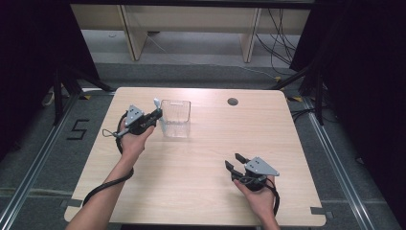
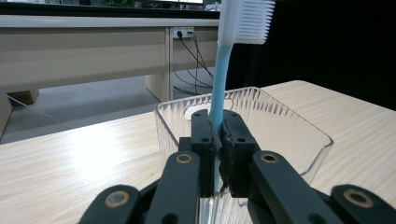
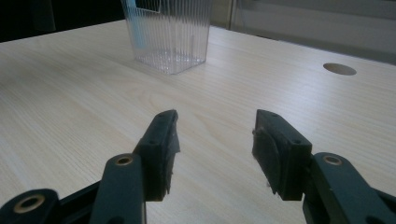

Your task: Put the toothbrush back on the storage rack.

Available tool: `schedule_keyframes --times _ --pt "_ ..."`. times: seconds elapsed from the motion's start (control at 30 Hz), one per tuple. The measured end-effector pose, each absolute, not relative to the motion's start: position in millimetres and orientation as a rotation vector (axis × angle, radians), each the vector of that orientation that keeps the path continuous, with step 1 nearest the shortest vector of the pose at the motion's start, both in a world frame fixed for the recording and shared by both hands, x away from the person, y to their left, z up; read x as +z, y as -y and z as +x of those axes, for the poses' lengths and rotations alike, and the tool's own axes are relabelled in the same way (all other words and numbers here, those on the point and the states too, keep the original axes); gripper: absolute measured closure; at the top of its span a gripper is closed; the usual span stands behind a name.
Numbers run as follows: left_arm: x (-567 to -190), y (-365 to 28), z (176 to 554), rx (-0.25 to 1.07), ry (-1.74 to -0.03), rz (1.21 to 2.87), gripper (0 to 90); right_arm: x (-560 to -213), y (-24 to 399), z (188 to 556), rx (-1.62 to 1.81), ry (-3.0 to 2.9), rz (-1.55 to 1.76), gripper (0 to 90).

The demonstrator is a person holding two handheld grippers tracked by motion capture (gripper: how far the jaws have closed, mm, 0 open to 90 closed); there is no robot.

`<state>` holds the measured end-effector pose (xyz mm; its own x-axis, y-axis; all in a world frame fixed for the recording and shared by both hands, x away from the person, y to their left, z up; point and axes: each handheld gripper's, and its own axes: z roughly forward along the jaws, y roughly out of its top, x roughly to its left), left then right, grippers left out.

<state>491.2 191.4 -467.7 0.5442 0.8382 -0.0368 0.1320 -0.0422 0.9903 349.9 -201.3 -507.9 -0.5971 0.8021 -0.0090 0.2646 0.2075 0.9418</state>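
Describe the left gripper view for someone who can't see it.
Two black jaws of the left gripper pinch the light blue handle of a toothbrush, bristles up, just in front of a clear ribbed plastic container on a pale wooden table.

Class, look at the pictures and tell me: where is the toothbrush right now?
The toothbrush stands upright, bristles up, clamped in the left claw at the near-left edge of the clear plastic container, on the table's left half in the high view.
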Motion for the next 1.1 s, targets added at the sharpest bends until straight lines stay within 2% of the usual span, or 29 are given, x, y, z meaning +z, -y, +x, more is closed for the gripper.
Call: schedule_keyframes --times 0.63,0.77,0.87,0.93,1.1 --pt "-470.6 -192.1 488.2 0.707 -0.879 1.530 81.2 -509.1 200.7 351.5 1.387 -1.967 0.969 50.0" --pt "-469.9 -190.3 486.5 0.720 -0.871 1.544 75.2 -509.2 201.0 351.6 1.380 -1.964 0.964 49.9" --pt "-468.0 -188.5 485.6 0.715 -0.878 1.556 61.0 -509.0 200.0 350.7 1.395 -1.990 0.990 49.8" --pt "-467.6 -188.2 485.4 0.715 -0.874 1.559 58.1 -509.1 200.6 351.4 1.392 -1.981 0.974 49.8" --pt "-465.9 -188.2 483.1 0.733 -0.901 1.557 42.0 -508.7 200.7 350.8 1.383 -1.986 0.985 49.7"
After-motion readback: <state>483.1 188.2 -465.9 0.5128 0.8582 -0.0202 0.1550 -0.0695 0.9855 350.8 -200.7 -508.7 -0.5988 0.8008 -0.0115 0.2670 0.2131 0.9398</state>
